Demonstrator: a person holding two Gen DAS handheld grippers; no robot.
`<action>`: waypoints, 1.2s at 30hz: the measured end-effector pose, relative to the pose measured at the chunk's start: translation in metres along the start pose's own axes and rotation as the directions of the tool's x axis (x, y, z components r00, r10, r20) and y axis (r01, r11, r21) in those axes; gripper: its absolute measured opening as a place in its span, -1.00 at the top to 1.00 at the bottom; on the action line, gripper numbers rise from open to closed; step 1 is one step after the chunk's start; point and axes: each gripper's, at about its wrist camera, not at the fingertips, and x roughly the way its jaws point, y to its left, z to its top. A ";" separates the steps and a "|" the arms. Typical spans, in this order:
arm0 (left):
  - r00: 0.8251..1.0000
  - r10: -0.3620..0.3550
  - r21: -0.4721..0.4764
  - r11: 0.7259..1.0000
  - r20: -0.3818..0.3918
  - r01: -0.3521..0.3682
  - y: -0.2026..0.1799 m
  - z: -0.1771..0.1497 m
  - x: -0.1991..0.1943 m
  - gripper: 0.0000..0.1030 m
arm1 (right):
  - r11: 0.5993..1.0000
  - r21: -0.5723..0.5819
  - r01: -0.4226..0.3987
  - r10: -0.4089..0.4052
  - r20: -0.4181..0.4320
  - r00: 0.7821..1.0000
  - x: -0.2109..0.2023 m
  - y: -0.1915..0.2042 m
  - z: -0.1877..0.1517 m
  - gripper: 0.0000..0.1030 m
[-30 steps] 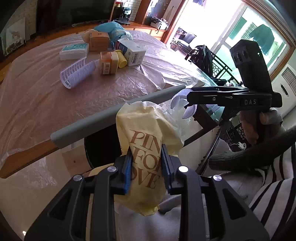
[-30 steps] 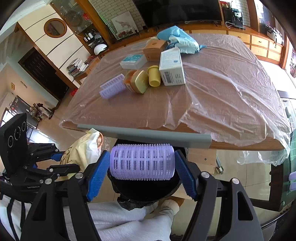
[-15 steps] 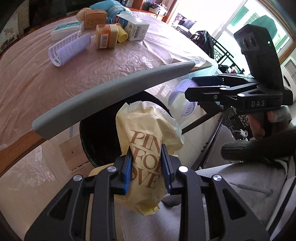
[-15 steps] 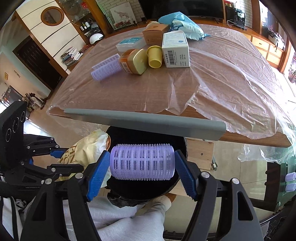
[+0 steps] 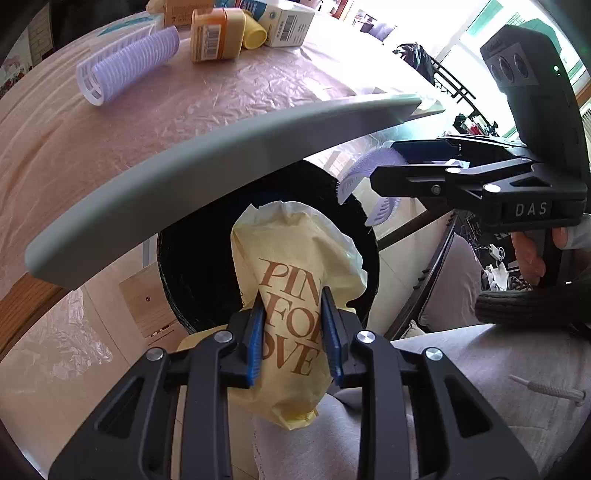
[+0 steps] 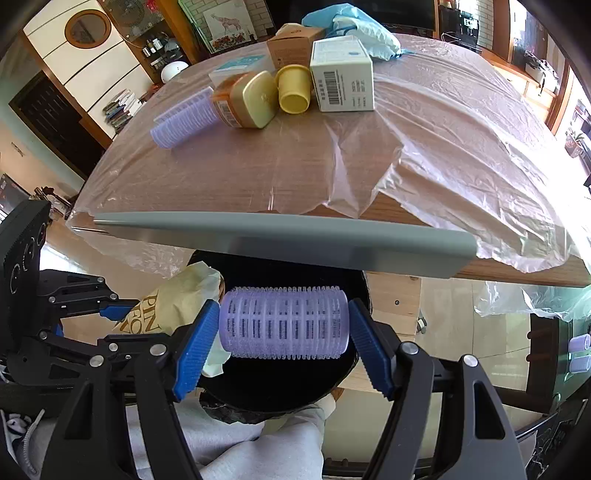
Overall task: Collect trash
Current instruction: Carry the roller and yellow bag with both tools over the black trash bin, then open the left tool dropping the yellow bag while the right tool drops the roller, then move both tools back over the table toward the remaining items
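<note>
Inspector: Left claw (image 5: 291, 332) is clenched on the yellow paper bag (image 5: 295, 295), right claw (image 6: 284, 332) grasps the purple hair roller (image 6: 283, 325) end to end. Why so placed?

Assessor: Both hang over the black bin (image 5: 207, 258) directly beneath, presumably for dropping. The surface (image 6: 332, 162) lies beyond.

Inspector: Obscured?

Assessor: The bin's interior and far rim, behind the grey edge strip (image 6: 280, 236).

A home living-dining room: plastic-covered wooden table (image 6: 461, 122), bookshelf (image 6: 120, 107), giraffe picture (image 6: 231, 24).
</note>
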 end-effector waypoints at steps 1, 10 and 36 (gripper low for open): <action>1.000 0.003 0.003 1.000 -0.004 -0.003 0.000 0.001 0.002 0.42 | 1.000 -0.001 0.004 -0.004 -0.002 1.000 0.001 0.001 0.001 -0.36; 0.999 0.018 0.020 1.000 -0.031 -0.018 -0.009 0.010 0.014 0.42 | 1.000 -0.015 0.024 -0.024 -0.016 1.000 0.014 0.007 0.004 -0.36; 0.999 -0.008 0.009 1.000 0.041 0.008 -0.007 0.016 -0.010 -0.59 | 0.996 -0.041 0.076 -0.074 0.034 0.997 -0.018 -0.006 0.006 -0.71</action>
